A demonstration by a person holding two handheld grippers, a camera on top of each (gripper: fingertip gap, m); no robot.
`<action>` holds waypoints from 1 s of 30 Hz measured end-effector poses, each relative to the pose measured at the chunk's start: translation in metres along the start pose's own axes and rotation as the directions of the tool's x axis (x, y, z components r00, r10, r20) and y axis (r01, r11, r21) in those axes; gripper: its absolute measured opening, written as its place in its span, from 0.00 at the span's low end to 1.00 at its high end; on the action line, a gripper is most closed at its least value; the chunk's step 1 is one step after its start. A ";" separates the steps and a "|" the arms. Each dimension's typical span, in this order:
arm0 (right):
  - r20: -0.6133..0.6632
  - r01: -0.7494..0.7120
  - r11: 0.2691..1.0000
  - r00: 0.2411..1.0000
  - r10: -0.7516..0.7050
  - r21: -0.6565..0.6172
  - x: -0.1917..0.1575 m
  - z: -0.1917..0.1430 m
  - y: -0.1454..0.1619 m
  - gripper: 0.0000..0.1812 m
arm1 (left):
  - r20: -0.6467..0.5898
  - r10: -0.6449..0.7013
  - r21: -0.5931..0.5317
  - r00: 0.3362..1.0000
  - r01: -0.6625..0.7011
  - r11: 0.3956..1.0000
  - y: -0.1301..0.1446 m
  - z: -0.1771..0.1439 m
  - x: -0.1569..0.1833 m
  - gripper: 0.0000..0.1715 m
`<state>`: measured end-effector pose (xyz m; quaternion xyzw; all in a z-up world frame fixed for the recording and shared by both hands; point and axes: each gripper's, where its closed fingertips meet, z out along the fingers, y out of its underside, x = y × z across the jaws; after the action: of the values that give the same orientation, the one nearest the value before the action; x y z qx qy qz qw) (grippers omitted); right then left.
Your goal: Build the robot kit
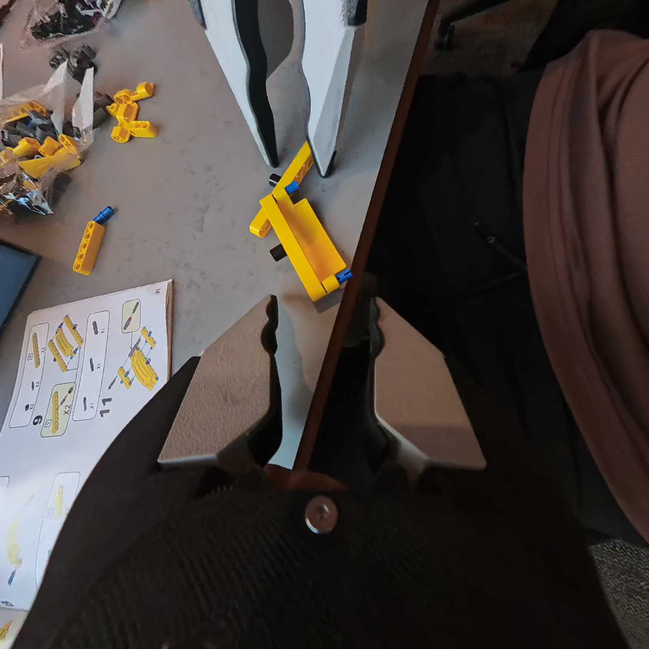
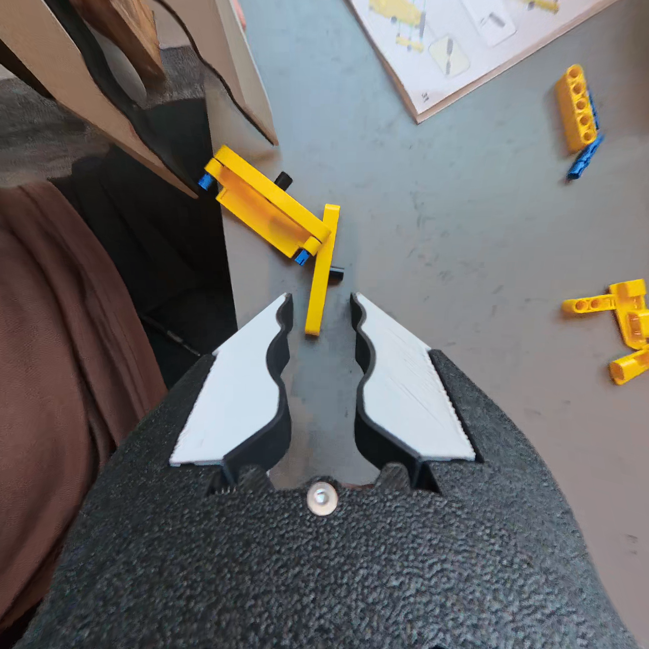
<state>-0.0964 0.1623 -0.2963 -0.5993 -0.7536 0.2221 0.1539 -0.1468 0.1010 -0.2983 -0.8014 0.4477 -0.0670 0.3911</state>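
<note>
Instr. booklet (image 1: 91, 358) open on grey table (image 1: 196, 217); bag w/ loose parts (image 1: 31, 147) nearby.

Yellow assembly (image 2: 270, 210): smooth, glossy plastic with blue and black plastic pins. Table (image 2: 439, 228): matt grey top, faintly mottled and scuffed, with a brown, seemingly wooden edge. Right gripper (image 2: 321, 298): coarse pebbled black housing, matt white fingers (image 2: 397, 379) with fine ridged layers, bright metal screw. Instruction booklet (image 1: 87, 368): printed paper. Bags (image 1: 38, 140): clear, crinkled film. Brown cloth (image 1: 579, 210): soft, matt folds.
</note>
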 end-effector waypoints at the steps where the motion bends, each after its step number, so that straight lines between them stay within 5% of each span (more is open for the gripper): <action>1: -0.005 0.009 1.000 1.000 -0.009 0.009 0.000 0.001 -0.001 0.16 | -0.003 -0.004 0.009 1.000 0.004 1.000 -0.002 -0.001 0.000 0.28; 4: 0.023 0.030 1.000 0.999 -0.030 0.005 -0.005 0.001 0.000 0.05 | -0.027 -0.008 0.043 1.000 0.010 0.999 -0.009 -0.005 0.004 0.26; 10: -0.072 0.053 0.998 0.996 -0.054 -0.017 0.014 -0.012 0.009 0.04 | -0.036 -0.012 0.038 0.999 0.013 0.999 -0.007 -0.004 0.005 0.26; 21: -0.274 0.084 0.980 0.961 -0.031 0.183 0.048 -0.058 -0.013 0.04 | -0.073 -0.001 0.016 0.997 0.002 1.000 -0.011 0.002 0.015 0.27; 30: -0.109 -0.079 0.966 0.988 0.108 0.244 0.035 -0.050 -0.015 0.04 | -0.016 -0.026 0.018 1.000 0.026 1.000 -0.008 -0.007 0.001 0.27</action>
<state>-0.0924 0.2011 -0.2471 -0.6235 -0.6815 0.2816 0.2598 -0.1444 0.0987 -0.2887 -0.8029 0.4396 -0.0823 0.3940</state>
